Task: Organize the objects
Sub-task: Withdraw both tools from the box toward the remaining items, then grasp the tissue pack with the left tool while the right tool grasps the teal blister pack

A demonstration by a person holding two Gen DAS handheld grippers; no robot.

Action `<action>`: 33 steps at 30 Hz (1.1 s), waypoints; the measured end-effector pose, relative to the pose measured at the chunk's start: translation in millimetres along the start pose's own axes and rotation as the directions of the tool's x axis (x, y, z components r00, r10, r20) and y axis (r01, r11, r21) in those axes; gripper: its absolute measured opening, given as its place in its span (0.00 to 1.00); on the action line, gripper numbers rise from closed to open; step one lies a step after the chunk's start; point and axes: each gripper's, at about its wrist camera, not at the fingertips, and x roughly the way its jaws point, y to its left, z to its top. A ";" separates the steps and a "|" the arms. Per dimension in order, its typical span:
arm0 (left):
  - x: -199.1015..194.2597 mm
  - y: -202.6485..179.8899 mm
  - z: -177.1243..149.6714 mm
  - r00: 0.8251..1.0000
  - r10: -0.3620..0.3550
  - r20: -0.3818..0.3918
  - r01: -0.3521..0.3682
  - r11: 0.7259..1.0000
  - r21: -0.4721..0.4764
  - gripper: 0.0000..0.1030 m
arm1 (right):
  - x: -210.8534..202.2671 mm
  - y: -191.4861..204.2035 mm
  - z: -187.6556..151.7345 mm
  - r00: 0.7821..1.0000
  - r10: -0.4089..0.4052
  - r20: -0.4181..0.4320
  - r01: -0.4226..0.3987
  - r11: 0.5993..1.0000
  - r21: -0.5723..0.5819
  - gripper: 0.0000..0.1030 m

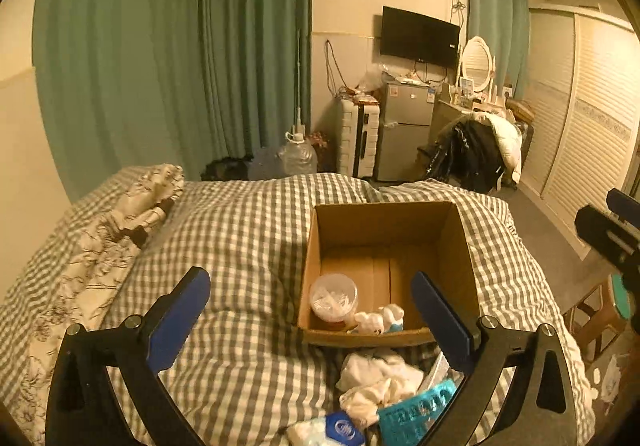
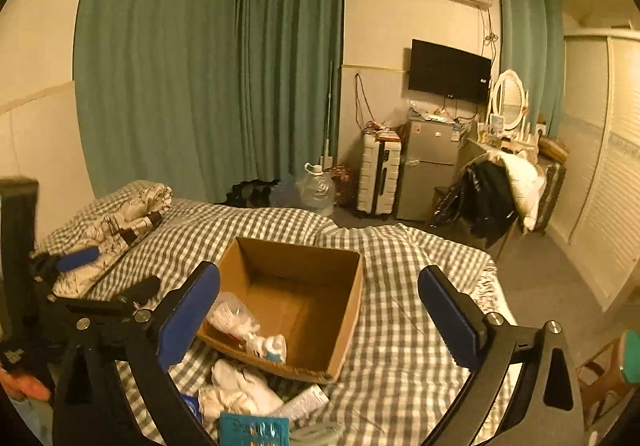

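Observation:
An open cardboard box (image 1: 384, 230) (image 2: 352, 286) sits on the checked bed. Inside lie a clear plastic cup (image 1: 334, 296) (image 2: 228, 312) and a small white toy (image 1: 380, 320) (image 2: 268, 346). In front of the box lies a pile: white cloth (image 1: 380, 378) (image 2: 236, 386), a teal packet (image 1: 416, 414) (image 2: 254, 430), a blue-labelled wipes pack (image 1: 328, 430) and a tube (image 2: 304, 400). My left gripper (image 1: 312, 322) is open and empty above the pile. My right gripper (image 2: 320, 314) is open and empty above the box's near edge. The left gripper also shows in the right wrist view (image 2: 108, 274).
The checked bedspread (image 1: 240, 230) covers the bed, with a floral pillow (image 1: 132, 205) at the left. A wooden stool (image 1: 600, 318) stands right of the bed. A water jug (image 1: 298, 155), suitcase (image 1: 358, 137), fridge (image 1: 404, 129) and a clothes-draped chair (image 1: 480, 149) stand beyond.

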 end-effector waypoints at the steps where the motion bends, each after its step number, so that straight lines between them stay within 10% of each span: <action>1: -4.5 0.4 -2.5 1.000 0.006 0.002 -0.006 1.000 0.005 1.00 | -4.7 2.7 -3.9 1.000 -0.005 -0.005 0.005 1.000 -0.007 0.97; 15: 8.1 31.5 -96.4 0.994 -0.004 -0.111 -0.014 0.986 -0.167 1.00 | 12.8 29.1 -105.9 0.984 -0.003 -0.178 -0.006 0.999 -0.048 1.00; 33: 44.9 32.9 -141.1 0.961 0.072 -0.267 -0.095 0.993 -0.074 1.00 | 102.5 82.3 -202.3 0.849 -0.006 -0.528 -0.074 0.989 -0.131 1.00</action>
